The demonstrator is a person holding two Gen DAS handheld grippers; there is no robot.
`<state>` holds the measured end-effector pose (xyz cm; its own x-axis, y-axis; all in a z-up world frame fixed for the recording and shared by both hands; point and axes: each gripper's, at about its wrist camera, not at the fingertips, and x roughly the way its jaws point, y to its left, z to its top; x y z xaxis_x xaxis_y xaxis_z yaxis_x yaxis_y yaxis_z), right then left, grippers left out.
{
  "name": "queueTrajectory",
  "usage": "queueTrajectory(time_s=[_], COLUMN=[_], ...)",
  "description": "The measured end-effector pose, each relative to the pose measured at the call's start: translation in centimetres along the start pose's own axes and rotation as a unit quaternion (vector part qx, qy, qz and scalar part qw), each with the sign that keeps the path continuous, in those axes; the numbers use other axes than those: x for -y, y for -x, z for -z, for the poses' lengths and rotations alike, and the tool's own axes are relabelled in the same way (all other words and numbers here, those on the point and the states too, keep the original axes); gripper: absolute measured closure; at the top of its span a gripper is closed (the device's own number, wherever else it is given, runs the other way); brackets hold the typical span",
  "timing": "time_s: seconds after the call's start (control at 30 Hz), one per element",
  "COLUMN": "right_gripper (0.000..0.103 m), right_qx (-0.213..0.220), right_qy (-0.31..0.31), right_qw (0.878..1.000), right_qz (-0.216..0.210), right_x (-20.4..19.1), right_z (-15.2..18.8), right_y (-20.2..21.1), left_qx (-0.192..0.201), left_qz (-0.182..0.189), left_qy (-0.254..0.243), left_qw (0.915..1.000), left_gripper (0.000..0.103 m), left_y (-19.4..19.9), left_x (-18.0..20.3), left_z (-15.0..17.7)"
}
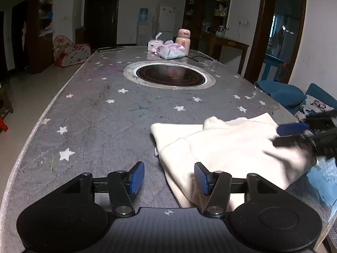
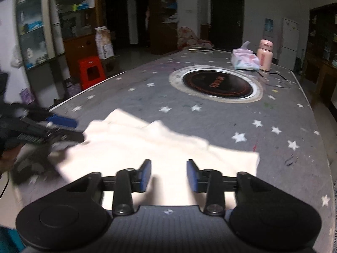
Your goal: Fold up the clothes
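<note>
A dim living room with dark doors, shelving and a white fridge surrounds a long bench (image 1: 101, 113) covered in grey cloth printed with white stars. A round black cooktop (image 1: 169, 76) is set into the middle of the bench, and at the far end stand a pink bottle (image 1: 182, 41) and a soft pack of tissues (image 1: 171, 50).

On the near part of the bench lies a cream garment (image 1: 227, 145), thick and soft-looking, plain in colour. It is partly folded: layers overlap, with rounded folded edges and a squared corner pointing toward the cooktop. In the right wrist view the cream garment (image 2: 151, 143) spreads flat, its far edge stepped in several overlapping corners, and a bright patch washes out its near part.

The left gripper (image 1: 169, 178) hovers at the garment's near left edge, blue pads apart, one pad over bare bench and the other over cloth, nothing pinched. The right gripper (image 2: 168, 176) sits above the garment with its pads apart, clamping nothing; it appears blurred at the garment's right side in the left wrist view.
</note>
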<state>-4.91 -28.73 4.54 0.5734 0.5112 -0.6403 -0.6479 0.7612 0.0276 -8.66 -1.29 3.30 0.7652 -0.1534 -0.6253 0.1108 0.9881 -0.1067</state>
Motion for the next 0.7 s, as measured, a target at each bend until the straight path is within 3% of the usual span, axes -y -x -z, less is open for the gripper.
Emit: queueTrajectory(time_s=[0.17, 0.43, 0.57, 0.7], right_gripper=[0.056, 0.042, 0.03, 0.023], right_qx=[-0.003, 0.017, 0.028, 0.036], right_qy=[0.005, -0.016, -0.022, -0.025], right_qw=[1.0, 1.0, 0.999, 0.999], right_qz=[0.004, 0.008, 0.009, 0.011], right_x=[-1.7, -2.5, -2.9, -3.3], right_z=[2.2, 3.2, 3.6, 3.7], right_y=[0.5, 1.5, 1.7, 1.9], left_qx=[-0.003, 0.012, 0.014, 0.014], left_qz=[-0.003, -0.015, -0.025, -0.032], left_qy=[0.003, -0.008, -0.01, -0.011], left_qw=[1.0, 0.9998, 0.9996, 0.9993], left_gripper=[0.035, 0.007, 0.0, 0.0], left_y=[0.3, 1.3, 1.7, 2.0], left_x=[0.4, 1.7, 2.2, 2.5], left_z=[0.0, 0.1, 0.3, 0.6])
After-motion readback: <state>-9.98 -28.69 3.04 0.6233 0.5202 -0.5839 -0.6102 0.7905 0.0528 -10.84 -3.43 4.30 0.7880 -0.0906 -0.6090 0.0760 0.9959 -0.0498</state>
